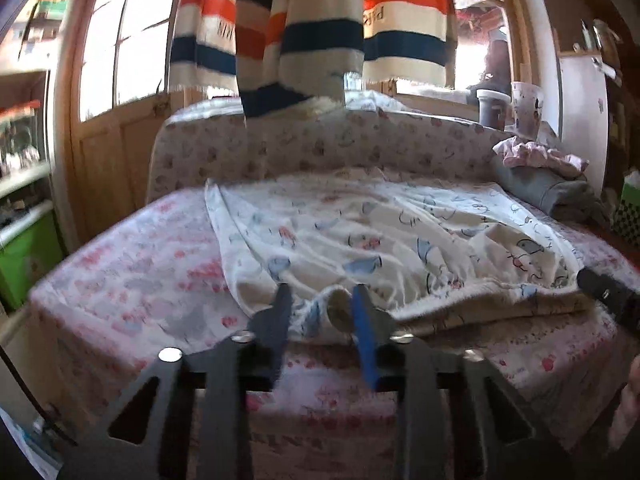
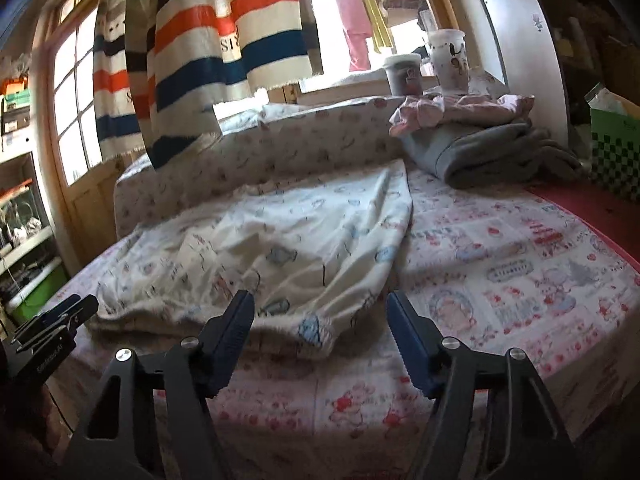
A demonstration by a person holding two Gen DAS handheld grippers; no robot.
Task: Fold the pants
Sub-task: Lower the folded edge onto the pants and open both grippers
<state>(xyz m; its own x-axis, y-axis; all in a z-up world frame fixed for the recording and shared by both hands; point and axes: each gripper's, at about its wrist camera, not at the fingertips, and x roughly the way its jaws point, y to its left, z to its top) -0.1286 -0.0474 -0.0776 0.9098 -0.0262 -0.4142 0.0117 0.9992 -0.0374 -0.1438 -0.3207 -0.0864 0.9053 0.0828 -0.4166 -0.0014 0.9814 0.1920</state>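
Apparently I was grabbing both near cuffs: left gripper (image 1: 320,300) narrowed around the pants (image 1: 380,240) hem, right gripper (image 2: 320,312) wide, needing closure before folding away.

Blown-out window (image 1: 124,40) backlight, motion blur, fisheye-bent dark edges

Bare pink-patterned bedsheet (image 2: 500,264) right of white printed pants (image 2: 280,248) was free; padded headboard (image 2: 240,168), grey folded clothes pile (image 2: 500,156) and hanging striped cloth (image 2: 224,48) blocked the far side.
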